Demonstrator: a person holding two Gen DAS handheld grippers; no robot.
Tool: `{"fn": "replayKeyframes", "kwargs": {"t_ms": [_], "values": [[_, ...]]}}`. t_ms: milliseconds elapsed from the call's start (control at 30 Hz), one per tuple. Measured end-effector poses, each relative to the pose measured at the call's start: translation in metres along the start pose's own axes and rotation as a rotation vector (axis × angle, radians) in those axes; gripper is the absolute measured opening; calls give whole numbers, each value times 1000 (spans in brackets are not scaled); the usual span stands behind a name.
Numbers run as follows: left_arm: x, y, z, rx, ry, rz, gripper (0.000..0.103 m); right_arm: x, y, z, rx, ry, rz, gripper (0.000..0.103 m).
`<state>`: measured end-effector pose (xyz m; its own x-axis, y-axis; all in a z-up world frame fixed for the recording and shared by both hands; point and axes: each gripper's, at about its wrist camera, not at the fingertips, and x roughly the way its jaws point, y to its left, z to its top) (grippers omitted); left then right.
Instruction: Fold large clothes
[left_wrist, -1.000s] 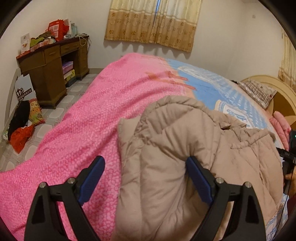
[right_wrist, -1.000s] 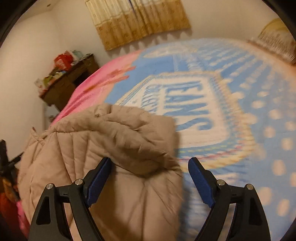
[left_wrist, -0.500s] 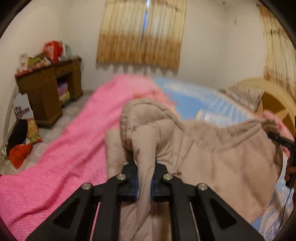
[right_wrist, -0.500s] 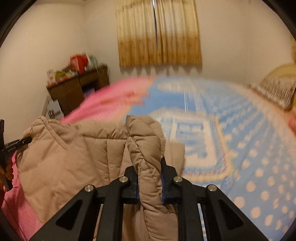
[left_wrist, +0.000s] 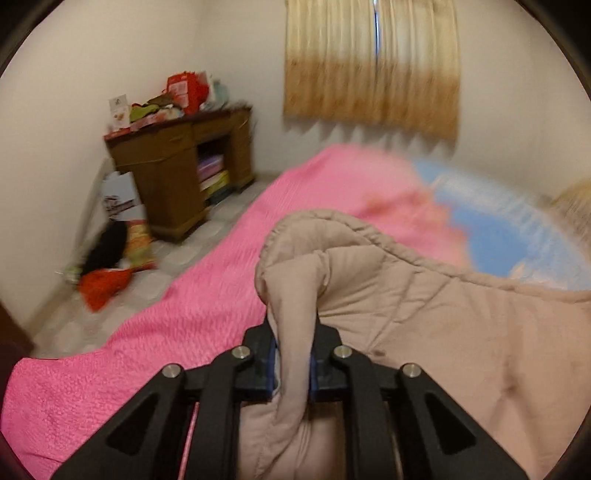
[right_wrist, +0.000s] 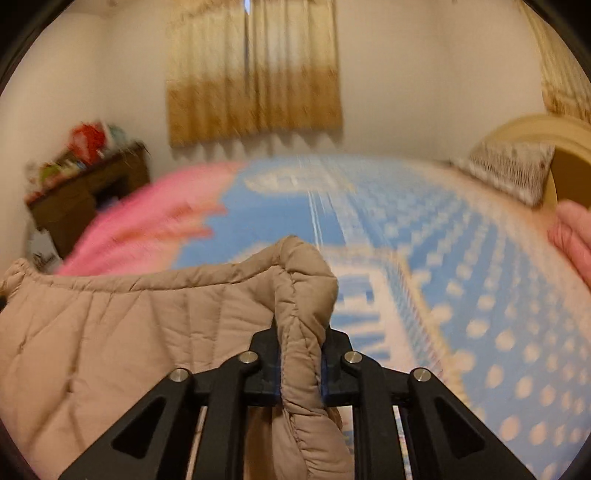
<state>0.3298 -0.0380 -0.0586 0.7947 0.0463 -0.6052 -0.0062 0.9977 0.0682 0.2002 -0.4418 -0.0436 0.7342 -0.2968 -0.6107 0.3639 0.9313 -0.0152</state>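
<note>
The left tool (left_wrist: 291, 363) and right tool (right_wrist: 301, 373) each clamp a bunched edge of the beige padded coat (left_wrist: 443, 325), raised over the bed (left_wrist: 207, 295). It looks soft, bulky and slippery; grip deep at seams.

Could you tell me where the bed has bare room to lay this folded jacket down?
Bare: the pink blanket between the beige jacket and the bed's floor-side edge, and the blue dotted cover between the jacket and the pillow. Crowded: the desk top and the floor beside it.
</note>
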Motion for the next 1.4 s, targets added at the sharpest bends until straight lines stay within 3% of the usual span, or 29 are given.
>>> {"fn": "replayKeyframes", "kwargs": {"t_ms": [33, 100, 133, 200, 300, 367, 400, 467, 533, 600, 667, 733, 767, 900, 1000, 1100, 1200, 1233, 1267, 1400], "values": [[13, -7, -9, 28, 9, 47, 22, 17, -3, -8, 12, 33, 7, 33], [25, -13, -17, 42, 26, 86, 27, 33, -15, -9, 86, 73, 47, 43], [26, -14, -16, 46, 28, 100, 28, 37, -21, -7, 112, 87, 50, 55], [32, -13, -16, 39, 52, 99, 34, 49, -34, -10, 183, 149, 95, 66], [39, 0, -14, -29, 107, 96, 60, 58, -53, -15, 304, 192, 179, 73], [40, 13, -12, -103, 134, 85, 83, 54, -54, -20, 329, 185, 196, 73], [43, 20, -12, -148, 147, 53, 85, 51, -58, -20, 343, 187, 206, 73], [35, 37, -21, -253, 169, -50, 87, 31, -68, -20, 376, 141, 219, 73], [24, 58, -24, -328, 175, -111, 87, -17, -93, -24, 455, -18, 233, 73], [2, 75, -23, -335, 140, -103, 88, -60, -115, -29, 504, -102, 188, 73], [-30, 82, -20, -255, 64, -13, 91, -88, -118, -30, 446, -120, 129, 73], [-51, 80, -19, -177, 18, 100, 92, -116, -99, -32, 307, -142, 83, 72], [-65, 77, -20, -141, -2, 119, 92, -127, -84, -33, 238, -150, 81, 72], [-101, 41, -21, -67, -42, 28, 92, -146, -1, -33, 57, -152, 205, 63], [-123, -29, -29, 85, -79, -58, 91, -131, 58, -36, 9, -114, 285, 47], [-123, -74, -40, 179, -103, -75, 93, -105, 108, -48, -20, -63, 302, 47], [-85, -94, -54, 174, -3, -54, 93, -69, 138, -73, -93, 0, 219, 47], [-76, -91, -60, 160, 10, -55, 95, -62, 143, -85, -146, -32, 193, 47], [-65, -85, -66, 134, 10, -71, 101, -60, 141, -90, -157, -35, 191, 47], [-60, -75, -74, 90, -4, -97, 103, -47, 133, -88, -116, 27, 248, 48]]}}
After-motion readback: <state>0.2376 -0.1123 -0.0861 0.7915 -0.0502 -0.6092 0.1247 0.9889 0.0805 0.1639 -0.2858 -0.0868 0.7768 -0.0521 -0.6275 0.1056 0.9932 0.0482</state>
